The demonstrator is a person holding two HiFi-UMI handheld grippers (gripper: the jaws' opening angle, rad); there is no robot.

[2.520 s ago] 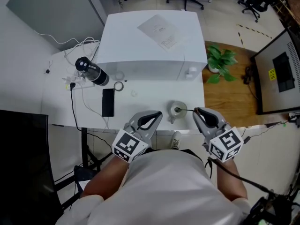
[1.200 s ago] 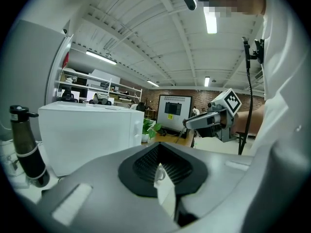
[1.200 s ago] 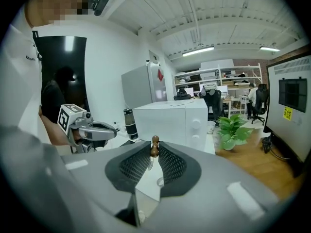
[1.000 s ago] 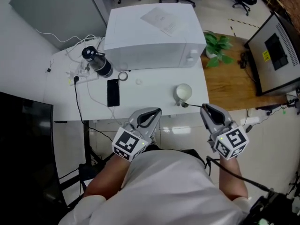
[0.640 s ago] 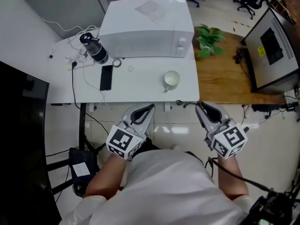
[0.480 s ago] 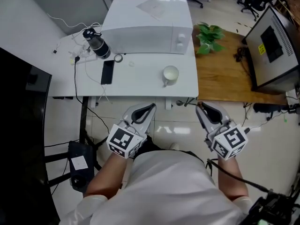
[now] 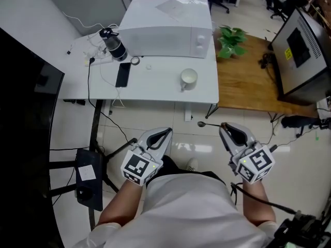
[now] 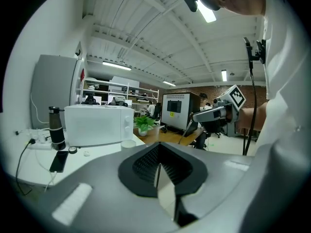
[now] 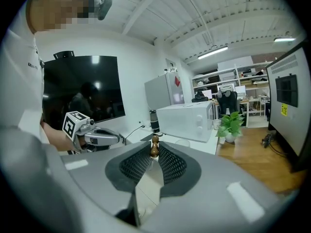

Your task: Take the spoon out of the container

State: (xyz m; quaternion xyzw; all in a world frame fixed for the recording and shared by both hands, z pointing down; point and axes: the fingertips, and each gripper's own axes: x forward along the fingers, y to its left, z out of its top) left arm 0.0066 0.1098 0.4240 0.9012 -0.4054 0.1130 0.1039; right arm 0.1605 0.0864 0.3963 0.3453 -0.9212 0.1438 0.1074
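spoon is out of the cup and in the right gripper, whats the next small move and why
Probably carry the spoon forward over the table and lay it down beside the cup. The right gripper is shut on its handle, and the spoon hangs over the floor, short of the table edge. The left gripper is shut on nothing.

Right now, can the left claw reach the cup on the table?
Probably not. The left claw hangs shut over the floor, well short of the table; the cup stands beyond. Nothing blocks it.
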